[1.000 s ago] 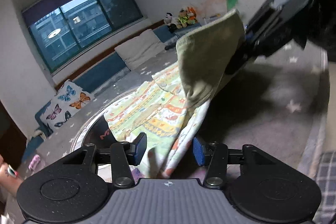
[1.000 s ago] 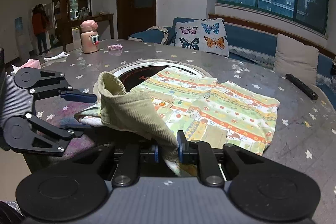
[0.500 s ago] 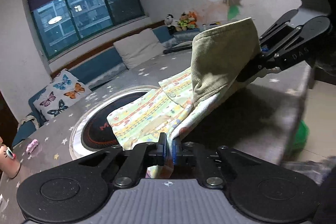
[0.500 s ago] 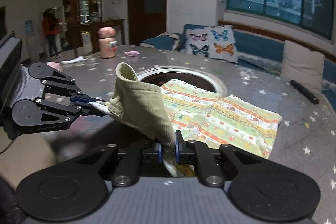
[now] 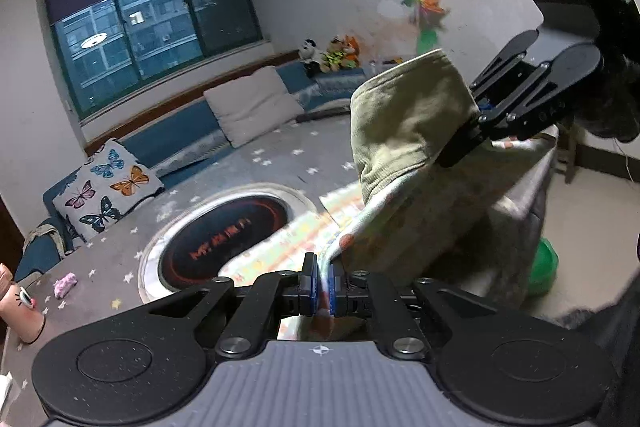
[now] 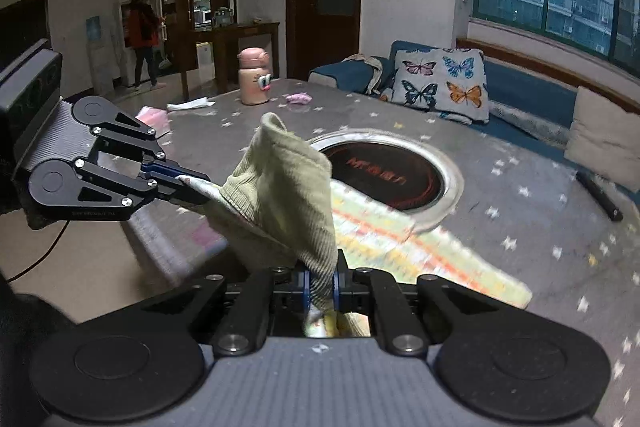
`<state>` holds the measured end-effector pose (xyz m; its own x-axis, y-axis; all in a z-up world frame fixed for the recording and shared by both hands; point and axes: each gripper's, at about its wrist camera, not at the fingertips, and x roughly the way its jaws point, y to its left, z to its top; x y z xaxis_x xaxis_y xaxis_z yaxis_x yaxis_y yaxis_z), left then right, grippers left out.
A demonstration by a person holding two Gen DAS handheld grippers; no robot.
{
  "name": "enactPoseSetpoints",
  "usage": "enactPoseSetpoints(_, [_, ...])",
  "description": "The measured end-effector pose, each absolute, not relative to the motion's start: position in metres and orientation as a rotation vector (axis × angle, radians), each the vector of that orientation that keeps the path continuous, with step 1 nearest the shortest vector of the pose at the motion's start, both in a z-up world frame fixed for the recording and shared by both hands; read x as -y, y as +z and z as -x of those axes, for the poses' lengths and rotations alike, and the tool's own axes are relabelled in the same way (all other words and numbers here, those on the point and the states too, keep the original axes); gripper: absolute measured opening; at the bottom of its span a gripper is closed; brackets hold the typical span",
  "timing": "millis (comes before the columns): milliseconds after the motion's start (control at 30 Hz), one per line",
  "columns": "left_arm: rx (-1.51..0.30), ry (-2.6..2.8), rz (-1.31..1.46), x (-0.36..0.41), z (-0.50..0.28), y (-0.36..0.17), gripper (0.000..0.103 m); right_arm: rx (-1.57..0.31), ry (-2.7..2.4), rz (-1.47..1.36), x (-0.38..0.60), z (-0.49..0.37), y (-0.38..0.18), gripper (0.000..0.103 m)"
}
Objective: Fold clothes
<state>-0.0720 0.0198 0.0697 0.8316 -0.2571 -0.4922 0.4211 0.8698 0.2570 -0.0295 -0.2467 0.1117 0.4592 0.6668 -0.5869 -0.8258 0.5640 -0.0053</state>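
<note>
Grey star-print table (image 6: pixel 520 195), round black hob inset (image 6: pixel 384 175). Left gripper (image 5: pixel 323 285) and right gripper (image 6: pixel 320 287) both clamped on patterned garment (image 6: pixel 384 243), near edge raised, far part on table.

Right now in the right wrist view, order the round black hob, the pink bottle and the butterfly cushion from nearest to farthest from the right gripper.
1. Round black hob, just ahead of the right gripper.
2. Pink bottle, far left on the table.
3. Butterfly cushion, beyond the table's far edge, right.
</note>
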Motion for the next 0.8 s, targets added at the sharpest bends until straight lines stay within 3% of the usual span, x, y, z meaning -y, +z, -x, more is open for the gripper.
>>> enactPoseSetpoints(233, [-0.505,-0.322,-0.342,-0.033,-0.007,0.061,0.006,-0.598,0.914,0.333,0.220,-0.044,0.110,0.009])
enactPoseSetpoints(433, [-0.623,-0.279,-0.284,-0.041,-0.078,0.021,0.006,-0.675,0.856,0.339,0.192,-0.109,0.074,0.010])
enactPoseSetpoints(500, [-0.669,-0.249,-0.256,-0.044,-0.099,0.005,0.006,-0.689,0.811,0.317,0.187,-0.128,0.055,0.019])
enactPoseSetpoints(800, [-0.691,-0.212,-0.211,-0.049,-0.110,-0.013,0.015,-0.656,0.653,0.209,0.217,-0.128,0.030,0.021])
